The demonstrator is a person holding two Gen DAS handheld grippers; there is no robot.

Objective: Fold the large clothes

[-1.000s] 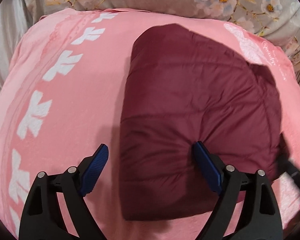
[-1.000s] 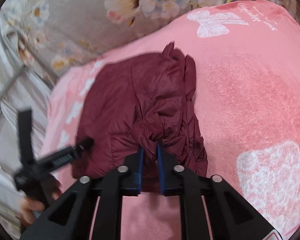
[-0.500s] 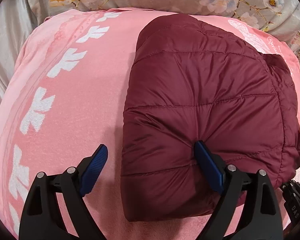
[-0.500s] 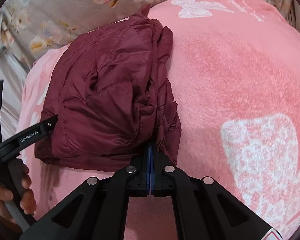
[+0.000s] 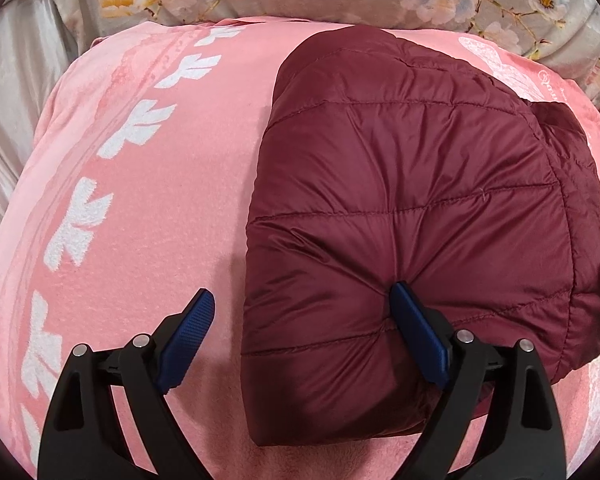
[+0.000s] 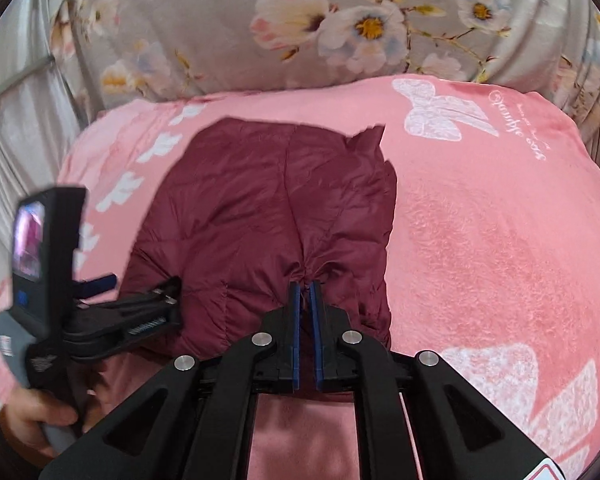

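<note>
A dark red quilted puffer jacket (image 5: 412,216) lies folded into a compact bundle on a pink blanket (image 5: 148,208). My left gripper (image 5: 300,308) is open; its right finger (image 5: 416,332) presses into the jacket's near edge, and its left finger (image 5: 188,328) is over the blanket. In the right wrist view the jacket (image 6: 268,208) lies flat, and my right gripper (image 6: 305,286) has its jaws nearly together, pinching a gathered bit of the jacket's near edge. The left gripper tool (image 6: 100,312) shows at the jacket's left side.
The pink blanket (image 6: 500,220) has white butterfly and leaf prints. A grey floral bedsheet (image 6: 340,28) lies behind it. Grey curtain fabric (image 5: 8,92) hangs at the left. The person's hand (image 6: 40,420) holds the left tool.
The right gripper laid the raised, bunched jacket side down flat and drew back toward the near edge, still pinching fabric. The left gripper has stayed put, open against the jacket.
</note>
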